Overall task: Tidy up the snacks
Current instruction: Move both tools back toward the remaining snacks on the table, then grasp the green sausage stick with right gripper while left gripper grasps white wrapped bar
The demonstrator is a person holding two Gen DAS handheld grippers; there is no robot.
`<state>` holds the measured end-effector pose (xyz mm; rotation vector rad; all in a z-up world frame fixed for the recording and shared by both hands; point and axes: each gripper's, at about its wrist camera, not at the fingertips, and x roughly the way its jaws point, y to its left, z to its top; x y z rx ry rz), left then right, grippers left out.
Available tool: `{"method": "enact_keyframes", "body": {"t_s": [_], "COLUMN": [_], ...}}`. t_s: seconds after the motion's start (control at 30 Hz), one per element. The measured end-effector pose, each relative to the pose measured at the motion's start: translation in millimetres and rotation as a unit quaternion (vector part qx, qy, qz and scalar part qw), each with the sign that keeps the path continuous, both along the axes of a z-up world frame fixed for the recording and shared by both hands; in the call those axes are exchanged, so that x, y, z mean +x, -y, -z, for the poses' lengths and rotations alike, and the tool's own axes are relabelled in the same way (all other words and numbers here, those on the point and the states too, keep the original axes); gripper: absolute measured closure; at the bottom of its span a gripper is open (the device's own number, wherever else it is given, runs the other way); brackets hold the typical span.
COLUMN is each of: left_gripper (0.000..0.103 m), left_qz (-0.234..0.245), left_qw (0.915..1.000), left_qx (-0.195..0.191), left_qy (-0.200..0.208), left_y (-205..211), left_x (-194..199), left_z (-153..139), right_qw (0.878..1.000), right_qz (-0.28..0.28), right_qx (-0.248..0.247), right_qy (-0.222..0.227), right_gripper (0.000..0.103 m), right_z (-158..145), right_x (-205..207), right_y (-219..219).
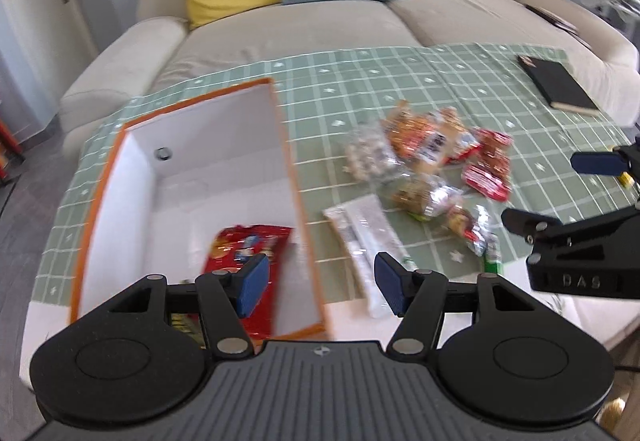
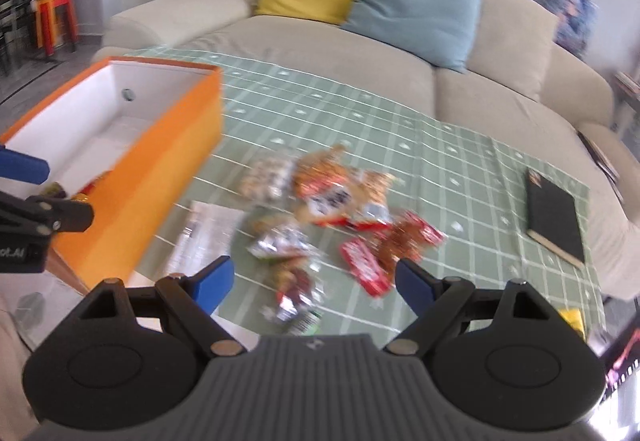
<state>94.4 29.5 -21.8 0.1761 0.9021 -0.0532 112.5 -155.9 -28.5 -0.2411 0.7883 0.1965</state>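
Landmark for this report: the orange box (image 1: 192, 177), standing open on the table (image 1: 400, 81).

Your left gripper (image 1: 318, 283) hangs over the box's near corner. Its jaws stand apart and are widening a little, with nothing between the pads. One red snack bag (image 1: 248, 245) lies on the box floor, directly beyond the left pad.

The loose snack pile (image 2: 320, 201) lies on the table, clear of the box on its right-hand side as you face the sofa (image 2: 360, 53). Your right gripper (image 2: 314, 281) points down at that pile, its jaws spread wide and holding nothing. A silver-wrapped packet (image 2: 280, 245) and a red packet (image 2: 366, 267) sit just ahead of the opening, between the two pads' lines. The red packet's long axis runs diagonally away from the box.

A flat white packet (image 1: 362, 237) lies just beside the box wall, its long axis roughly parallel to that wall, nearer your left gripper.

Judgement: the right hand is the nearer to the main pile, and the box lies to its left, so carried items must cross over the box's long orange wall. Both views are motion-blurred; individual wrappers cannot be identified.
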Motion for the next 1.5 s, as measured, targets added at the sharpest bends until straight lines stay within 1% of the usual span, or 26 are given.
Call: {"method": "enact_keyframes", "body": {"t_s": [0.1, 0.2, 0.37, 0.47, 0.6, 0.73, 0.87, 0.97, 1.07, 1.17, 1.2, 1.23, 1.37, 1.43, 1.5], "left_gripper": [0.032, 0.032, 0.032, 0.032, 0.032, 0.032, 0.032, 0.032, 0.032, 0.032, 0.032, 0.032, 0.034, 0.034, 0.034], "left_qz": [0.020, 0.034, 0.047, 0.053, 0.063, 0.071, 0.075, 0.079, 0.073, 0.057, 0.053, 0.049, 0.041, 0.039, 0.036], "left_qw": [0.9998, 0.9994, 0.9987, 0.9984, 0.9977, 0.9968, 0.9955, 0.9949, 0.9958, 0.9972, 0.9975, 0.9978, 0.9985, 0.9986, 0.9988], "left_qx": [0.002, -0.005, -0.019, -0.017, -0.009, 0.000, -0.003, -0.001, 0.003, 0.010, 0.011, 0.012, 0.006, 0.006, 0.005], "left_qy": [-0.001, 0.000, 0.004, -0.006, -0.024, -0.038, -0.057, -0.062, -0.055, -0.048, -0.045, -0.043, -0.036, -0.034, -0.032], "left_y": [13, 23, 35, 42, 50, 53, 56, 58, 57, 55, 54, 54, 52, 52, 52], "left_x": [-2, -4, -9, -9, -10, -14, -16, -17, -16, -10, -8, -7, -5, -5, -4], "left_z": [6, 12, 27, 38, 51, 63, 77, 82, 84, 86, 86, 86, 84, 84, 84], "right_qw": [1.000, 0.999, 0.998, 0.998, 0.998, 0.998, 0.997, 0.996, 0.995, 0.993, 0.993, 0.993, 0.989, 0.987, 0.984], "right_qz": [0.019, 0.038, 0.053, 0.051, 0.047, 0.027, 0.009, 0.002, 0.010, 0.027, 0.030, 0.032, 0.047, 0.052, 0.055], "right_qx": [0.003, 0.011, 0.024, 0.022, 0.027, 0.032, 0.042, 0.045, 0.065, 0.082, 0.084, 0.086, 0.107, 0.116, 0.121], "right_qy": [0.002, 0.000, -0.002, -0.008, -0.030, -0.045, -0.066, -0.075, -0.073, -0.077, -0.077, -0.079, -0.091, -0.102, -0.114], "right_gripper": [0.018, 0.018, 0.018, 0.018, 0.018, 0.018, 0.018, 0.018, 0.018, 0.025, 0.030, 0.033, 0.038, 0.044, 0.047], "right_z": [7, 15, 32, 43, 55, 66, 78, 85, 85, 85, 86, 86, 88, 92, 97], "right_x": [-6, -14, -27, -31, -33, -43, -52, -54, -50, -36, -30, -25, -5, 4, 10], "right_y": [20, 34, 50, 56, 58, 59, 62, 60, 57, 51, 48, 46, 40, 37, 35]}}
